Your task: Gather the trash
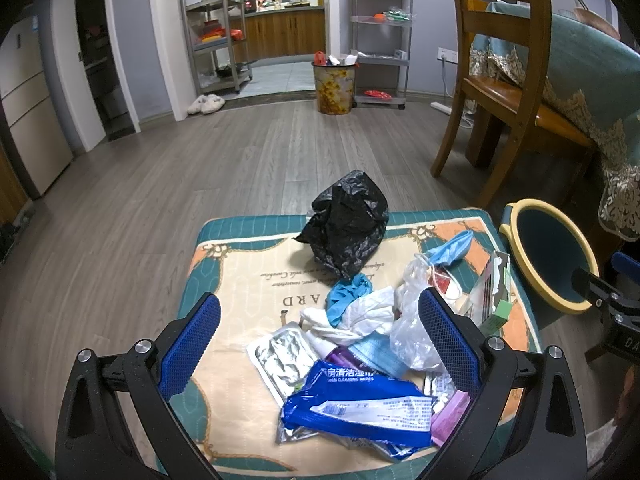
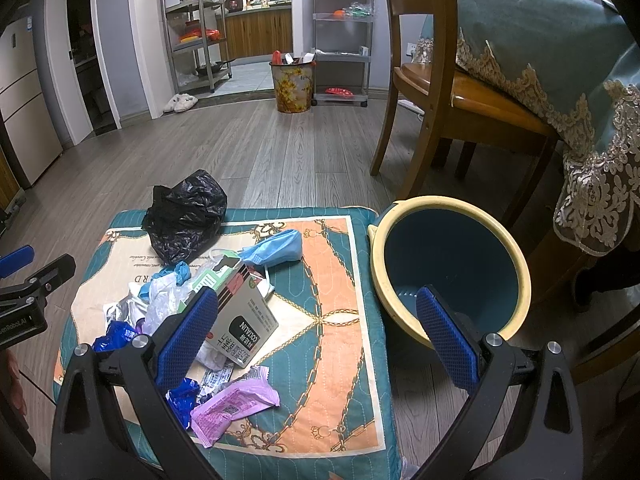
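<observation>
Judging from the heap, you have hardly begun: the trash (image 1: 360, 344) lies on the cushion (image 2: 328, 320), and the bin (image 2: 448, 264) beside it looks empty. Your left gripper (image 1: 320, 344) and right gripper (image 2: 316, 336) are wide apart, holding nothing.

The left gripper (image 1: 320, 344), a black two-arm frame with blue mesh-textured finger pads (image 1: 191, 346), hangs tilted downward with its jaws spread wide and nothing between them. Silver bolts sit at the knuckles of both its arms. The right gripper (image 2: 318, 340), of the same black frame and blue pads (image 2: 188, 338), is likewise splayed wide and holds nothing, angled down at much the same pitch. Each shows at the edge of the other's view (the left one at the left border of the right wrist view, the right one at the right border of the left wrist view), so the two hang side by side and apart.
</observation>
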